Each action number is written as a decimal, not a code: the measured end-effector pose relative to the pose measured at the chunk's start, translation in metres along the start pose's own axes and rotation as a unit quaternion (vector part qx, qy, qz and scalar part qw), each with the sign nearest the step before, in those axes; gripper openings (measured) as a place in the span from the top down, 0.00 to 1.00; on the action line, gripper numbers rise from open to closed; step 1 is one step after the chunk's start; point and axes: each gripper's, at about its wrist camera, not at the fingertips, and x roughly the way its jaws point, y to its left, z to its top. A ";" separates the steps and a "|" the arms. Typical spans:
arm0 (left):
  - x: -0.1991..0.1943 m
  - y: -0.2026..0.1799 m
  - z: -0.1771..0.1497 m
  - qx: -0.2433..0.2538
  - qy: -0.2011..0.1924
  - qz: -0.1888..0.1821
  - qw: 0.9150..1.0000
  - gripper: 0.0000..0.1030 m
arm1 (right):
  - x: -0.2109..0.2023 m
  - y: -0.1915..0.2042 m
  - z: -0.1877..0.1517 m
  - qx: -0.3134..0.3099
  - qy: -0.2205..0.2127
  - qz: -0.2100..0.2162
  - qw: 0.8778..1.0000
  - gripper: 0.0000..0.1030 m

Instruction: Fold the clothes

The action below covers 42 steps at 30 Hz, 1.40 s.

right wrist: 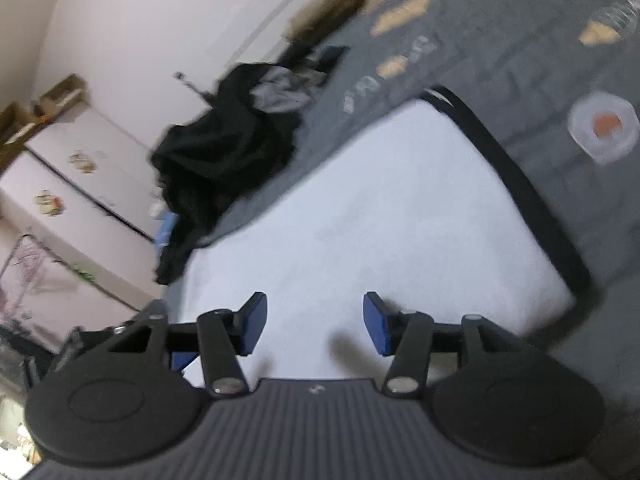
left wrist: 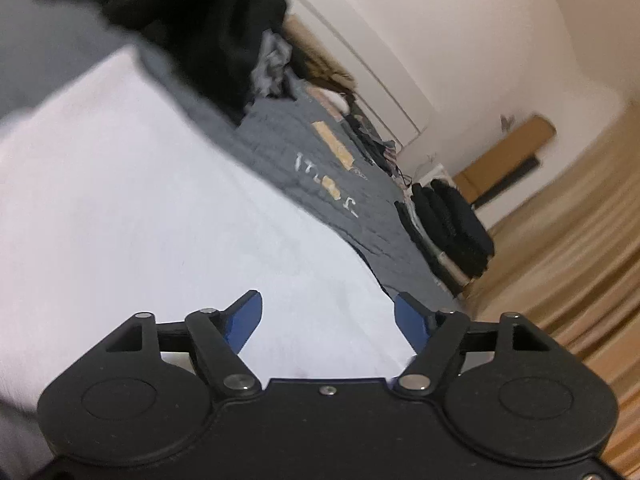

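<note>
grey printed bedspread [right wrist: 500,52], wooden floor [left wrist: 568,264], white wall [left wrist: 460,40], white cabinet [right wrist: 76,184]

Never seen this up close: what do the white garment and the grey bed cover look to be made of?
White garment: likely soft matte cotton knit, no sheen, with a black trimmed edge. Grey bed cover: looks like quilted fabric, its surface puckered in stitched ridges; blur leaves the fibre open.

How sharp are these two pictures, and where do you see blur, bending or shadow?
Left wrist view: the black clothes pile is smeared by motion, and the wooden floor bends with the fisheye. Right wrist view: the white garment is soft, its black trim streaked, with a small shadow beside the right gripper.
</note>
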 end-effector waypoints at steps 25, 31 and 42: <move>-0.099 0.048 -0.005 -0.097 -0.125 0.067 0.985 0.20 | -0.049 -0.010 -0.002 0.035 -0.083 -0.074 0.993 0.49; -0.061 0.025 -0.035 -0.086 -0.061 0.025 0.994 0.20 | -0.023 -0.011 -0.015 0.052 -0.039 -0.056 0.996 0.48; -0.065 0.062 -0.027 -0.120 -0.113 0.110 0.980 0.21 | -0.040 -0.049 -0.009 0.117 -0.077 -0.121 0.983 0.49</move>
